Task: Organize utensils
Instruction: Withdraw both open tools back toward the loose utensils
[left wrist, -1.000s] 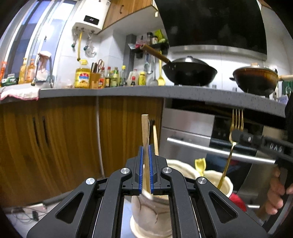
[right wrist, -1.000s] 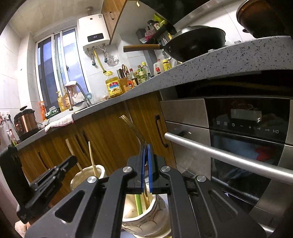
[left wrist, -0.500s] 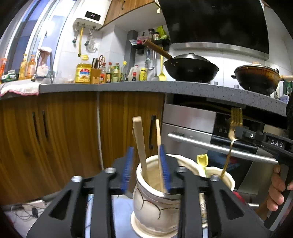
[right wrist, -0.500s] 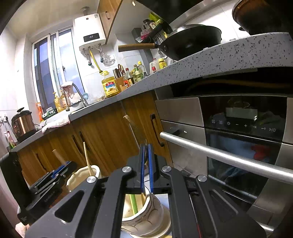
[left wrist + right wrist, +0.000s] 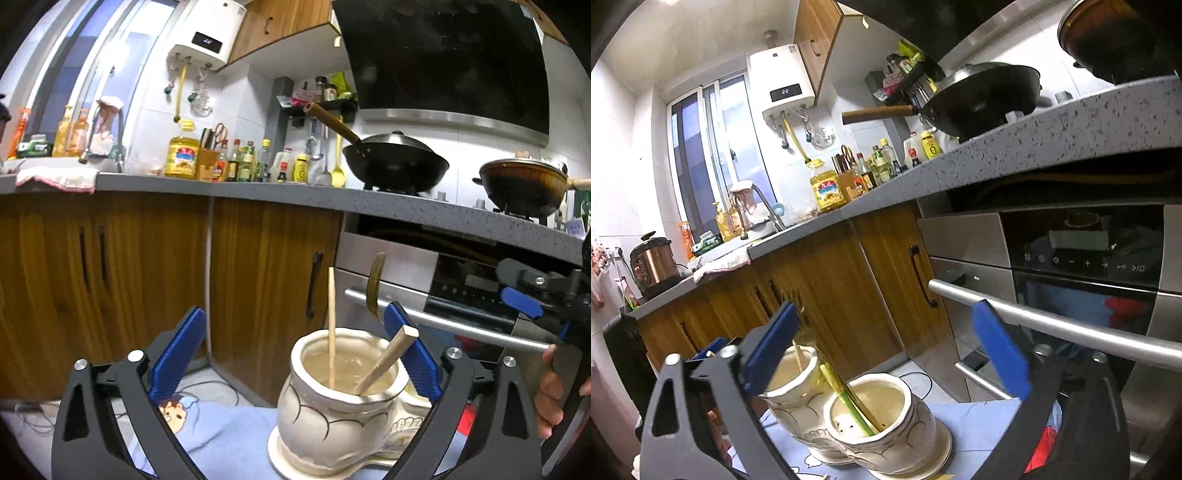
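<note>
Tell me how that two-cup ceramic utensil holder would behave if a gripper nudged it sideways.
The ceramic utensil holder looks glazed and thick-walled, so probably heavy for its size and likely to chip if knocked over. Its two joined cups share a wide saucer-like base, so tipping seems unlikely; it would more likely slide on the blue cloth. The wooden sticks leaning inside would probably rattle and shift.

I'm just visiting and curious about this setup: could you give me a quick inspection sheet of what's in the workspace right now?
Surface: light blue cartoon-print cloth.
Job's things: two joined cream ceramic holders; left pot holds two wooden sticks, right pot a gold fork and a green-handled utensil.
Clutter: nothing seen on the cloth.
Claws: left claw and right claw have just opened; both empty.
Cables: thin cable beyond the cloth.
Surroundings: wooden cabinets, oven, black wok on the counter.
</note>
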The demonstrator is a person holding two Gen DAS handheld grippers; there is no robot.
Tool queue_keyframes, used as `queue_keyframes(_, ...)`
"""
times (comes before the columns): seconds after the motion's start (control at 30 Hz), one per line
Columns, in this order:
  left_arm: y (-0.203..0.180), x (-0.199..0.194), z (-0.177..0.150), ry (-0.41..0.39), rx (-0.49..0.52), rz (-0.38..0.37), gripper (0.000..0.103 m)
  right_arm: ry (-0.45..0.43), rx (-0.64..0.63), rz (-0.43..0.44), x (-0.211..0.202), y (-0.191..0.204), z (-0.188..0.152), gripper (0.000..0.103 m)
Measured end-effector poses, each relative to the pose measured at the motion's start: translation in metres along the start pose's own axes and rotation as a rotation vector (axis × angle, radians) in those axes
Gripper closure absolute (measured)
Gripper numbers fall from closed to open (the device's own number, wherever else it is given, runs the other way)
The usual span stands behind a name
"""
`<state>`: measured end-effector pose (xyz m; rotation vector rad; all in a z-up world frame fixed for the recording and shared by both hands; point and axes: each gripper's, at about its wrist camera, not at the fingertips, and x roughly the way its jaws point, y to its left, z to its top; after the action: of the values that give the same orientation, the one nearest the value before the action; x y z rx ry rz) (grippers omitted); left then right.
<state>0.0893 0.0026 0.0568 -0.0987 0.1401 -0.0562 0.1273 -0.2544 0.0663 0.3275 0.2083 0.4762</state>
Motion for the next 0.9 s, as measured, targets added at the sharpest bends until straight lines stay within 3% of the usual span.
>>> queue_keyframes(0.37,0.005,-0.019,-0.015,0.054,-0.056,-0.028,0.005,0.022,0.017,-0.055,-0.024,-0.001,-0.007,0.004)
queue_keyframes(0.9,-0.010,-0.058,-0.067,0.248,0.112,-0.056,0.005,0.154,-0.013,-0.094,-0.061,0.008,-0.047,0.004)
